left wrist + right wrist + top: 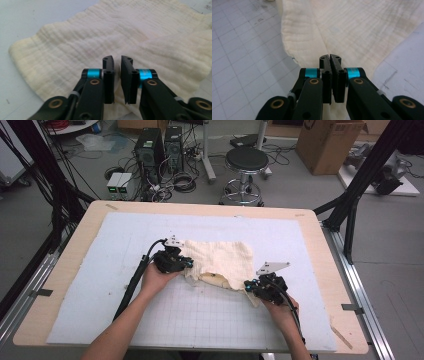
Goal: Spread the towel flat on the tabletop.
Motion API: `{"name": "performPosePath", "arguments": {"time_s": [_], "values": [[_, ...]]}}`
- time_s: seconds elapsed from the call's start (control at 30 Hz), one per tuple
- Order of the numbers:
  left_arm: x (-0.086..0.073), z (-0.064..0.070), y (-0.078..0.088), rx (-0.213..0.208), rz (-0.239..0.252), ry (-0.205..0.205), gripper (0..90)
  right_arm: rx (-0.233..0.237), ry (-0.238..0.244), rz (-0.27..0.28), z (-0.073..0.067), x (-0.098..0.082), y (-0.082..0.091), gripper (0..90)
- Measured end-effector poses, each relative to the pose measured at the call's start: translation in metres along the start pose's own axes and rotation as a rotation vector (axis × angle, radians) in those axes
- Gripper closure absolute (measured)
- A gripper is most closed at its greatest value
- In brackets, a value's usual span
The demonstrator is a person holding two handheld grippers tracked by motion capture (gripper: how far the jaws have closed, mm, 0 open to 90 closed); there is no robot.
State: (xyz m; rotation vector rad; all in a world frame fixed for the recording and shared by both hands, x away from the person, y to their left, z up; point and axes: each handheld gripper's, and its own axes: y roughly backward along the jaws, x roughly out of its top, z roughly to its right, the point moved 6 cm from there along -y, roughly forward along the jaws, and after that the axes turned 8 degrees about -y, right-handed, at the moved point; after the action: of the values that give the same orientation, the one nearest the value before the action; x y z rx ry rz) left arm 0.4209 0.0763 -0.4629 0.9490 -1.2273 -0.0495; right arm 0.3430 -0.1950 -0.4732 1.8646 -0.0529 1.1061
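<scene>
Item: cream cloth [220, 260], crinkled gauze weave, lying rumpled on a pale gridded mat [200, 315] that covers the tabletop [75, 250]. It spreads ahead of and between both sets of fingers.

Left gripper [186, 263]: at the cloth's left edge in the high view, held in the person's left hand [156, 279]. In the left gripper view the fingers [108, 72] stand slightly apart with a narrow gap between them; nothing lies in the gap, and the cloth sits beneath and beyond the tips.

Right gripper [248, 285]: at the cloth's near right corner, held in the right hand [281, 310]. In the right gripper view the fingers [338, 75] are pressed together at the tips, pinching a fold of the cloth; the fabric fans out beyond the tips and a strip of it passes below them.
</scene>
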Motion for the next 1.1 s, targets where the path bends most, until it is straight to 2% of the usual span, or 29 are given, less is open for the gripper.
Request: {"name": "performPosePath", "arguments": {"time_s": [0.03,0.1,0.17,0.23,0.3,0.33,0.4,0.43,0.57,0.63,0.73,0.83,0.9,1.0,1.1], "values": [[0.0,0.001,0.003,-0.01,0.001,-0.004,73.8,-0.002,0.001,-0.001,0.0,0.0,0.001,88.4],[0.002,0.002,0.01,-0.003,0.0,-0.024,68.2,0.004,-0.002,0.004,0.0,0.0,0.001,88.3],[0.006,0.003,0.02,0.001,0.026,-0.025,65.8,0.008,-0.005,-0.002,0.0,-0.001,0.0,88.3],[0.009,0.006,0.031,-0.016,0.071,-0.017,65.7,0.006,-0.001,-0.002,-0.001,-0.001,0.001,88.3],[0.007,0.013,0.038,-0.038,0.08,-0.045,67.8,0.006,-0.004,-0.001,-0.002,-0.001,0.001,88.2],[0.005,0.017,0.039,-0.056,0.064,-0.058,69.1,0.006,-0.003,0.0,-0.002,-0.001,0.002,88.1],[0.001,0.025,0.038,-0.082,0.047,-0.083,71.2,0.007,-0.002,0.002,-0.002,-0.001,0.002,88.1],[-0.001,0.029,0.037,-0.092,0.054,-0.088,71.7,0.009,-0.004,0.003,-0.002,-0.001,0.002,88.1],[-0.009,0.037,0.024,-0.105,0.013,-0.099,71.3,0.017,-0.004,-0.002,-0.003,-0.001,0.001,87.2],[-0.012,0.038,0.016,-0.121,-0.006,-0.085,69.6,0.024,-0.011,0.001,-0.003,-0.001,0.001,84.3],[-0.016,0.039,0.008,-0.119,-0.03,-0.085,67.3,0.059,-0.039,-0.005,-0.003,-0.003,-0.001,75.5],[-0.019,0.039,0.002,-0.105,-0.046,-0.086,67.2,0.067,-0.035,-0.01,-0.006,-0.003,-0.003,71.0],[-0.019,0.04,0.0,-0.087,-0.045,-0.102,68.0,0.066,-0.028,-0.025,-0.007,-0.004,-0.006,70.2],[-0.018,0.042,-0.001,-0.062,-0.044,-0.126,73.1,0.058,-0.02,-0.035,-0.009,-0.005,-0.008,71.1],[-0.018,0.043,-0.001,-0.038,-0.043,-0.146,83.0,0.058,-0.019,-0.035,-0.008,-0.005,-0.008,72.9]]}}
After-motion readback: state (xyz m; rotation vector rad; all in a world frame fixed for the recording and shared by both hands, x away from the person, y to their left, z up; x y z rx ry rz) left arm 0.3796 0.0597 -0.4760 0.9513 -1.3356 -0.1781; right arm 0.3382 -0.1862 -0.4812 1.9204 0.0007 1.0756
